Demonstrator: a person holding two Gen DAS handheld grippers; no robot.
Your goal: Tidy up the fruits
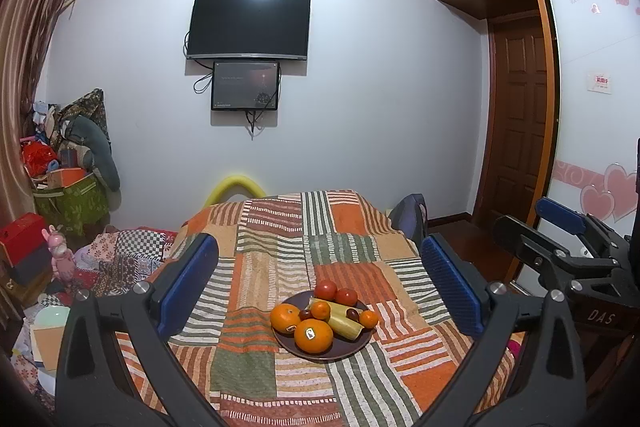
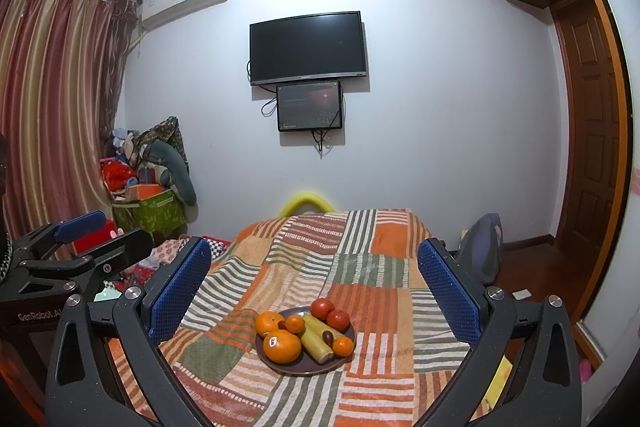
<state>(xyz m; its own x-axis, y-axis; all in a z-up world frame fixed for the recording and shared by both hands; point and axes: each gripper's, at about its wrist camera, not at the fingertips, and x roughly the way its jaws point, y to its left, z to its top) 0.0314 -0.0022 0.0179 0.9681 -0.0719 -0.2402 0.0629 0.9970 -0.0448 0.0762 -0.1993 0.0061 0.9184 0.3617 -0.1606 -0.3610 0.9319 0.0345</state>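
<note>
**A:** Where does the fruit sit?

**B:** All heaped on a dark plate (image 1: 360,345) on the striped patchwork cloth (image 1: 280,247) over the tabletop, in the near middle of both views. The left tool (image 1: 320,287) and the right tool (image 2: 312,287) both hover above and short of it, pads spread wide, holding nothing.

**A:** How would the pieces handle?

**B:** My guess: the big stickered orange (image 1: 313,335) at the near rim is firm and fairly heavy, with dimpled skin that should grip well; take it across its widest part. The two tomatoes (image 1: 336,293) at the far edge look smooth, thin-skinned and easy to bruise, so a light squeeze. The small mandarins (image 1: 368,319) are light and a little soft. The dark little fruits (image 1: 353,314), dates or grapes, I cannot tell, are small and could slip out.

**A:** And the long yellow-green one?

**B:** The yellow-green fruit (image 1: 340,317) lies flat with its long axis running diagonally, far-left to near-right, its cut-looking end pointing toward the near right. Probably stiff; close the pads across its middle, square to that axis. It rests against its neighbours, so lifting it may set the round ones rolling.
</note>
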